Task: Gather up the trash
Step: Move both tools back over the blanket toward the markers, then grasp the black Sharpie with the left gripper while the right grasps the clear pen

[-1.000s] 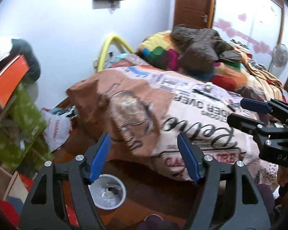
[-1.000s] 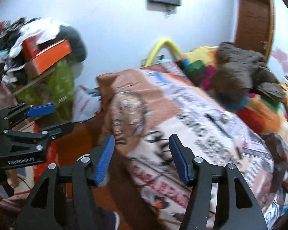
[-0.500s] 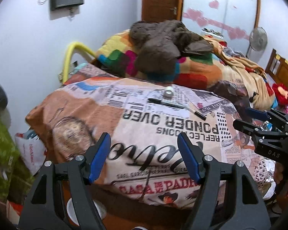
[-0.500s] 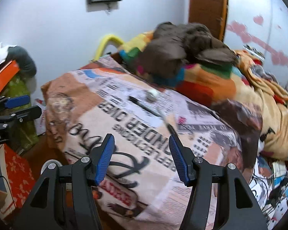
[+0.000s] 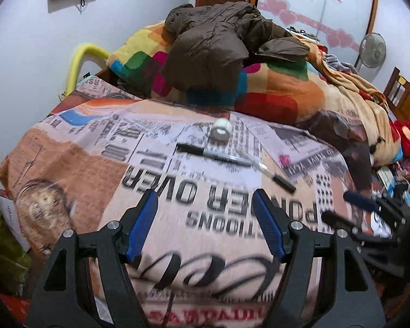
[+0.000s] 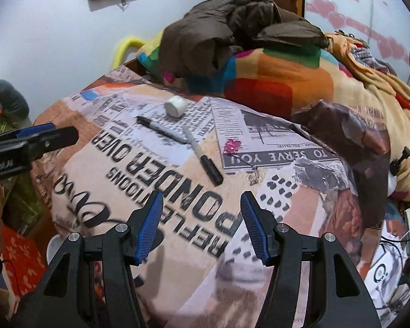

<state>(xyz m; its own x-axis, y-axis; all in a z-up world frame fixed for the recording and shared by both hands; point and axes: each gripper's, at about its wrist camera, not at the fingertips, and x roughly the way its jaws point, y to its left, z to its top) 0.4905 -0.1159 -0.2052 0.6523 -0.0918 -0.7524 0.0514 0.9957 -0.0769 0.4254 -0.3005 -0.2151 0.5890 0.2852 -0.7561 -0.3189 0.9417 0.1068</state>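
Observation:
A small roll of clear tape (image 5: 220, 132) (image 6: 175, 105) lies on the newspaper-print bedcover (image 5: 95, 164) (image 6: 259, 142). Just in front of it lie two markers: one with a black body (image 5: 202, 151) (image 6: 161, 131) and one with a grey body and black cap (image 5: 270, 173) (image 6: 203, 154). My left gripper (image 5: 205, 227) is open and empty, over the cover's near part. My right gripper (image 6: 201, 225) is open and empty, a little short of the black cap. Each gripper shows at the edge of the other's view, the right one (image 5: 350, 207) and the left one (image 6: 49, 134).
A brown jacket (image 5: 213, 43) lies on a colourful blanket (image 5: 273, 93) behind the items. A yellow bed rail (image 5: 82, 60) meets the white wall. Boxes and bags (image 6: 11, 213) crowd the floor at left; a fan (image 5: 372, 50) and clutter stand at right.
Both grippers have swung up from the floor side and the white cup toward the bed top. The tape and markers have come closer and nearer the middle. Both grippers stayed open.

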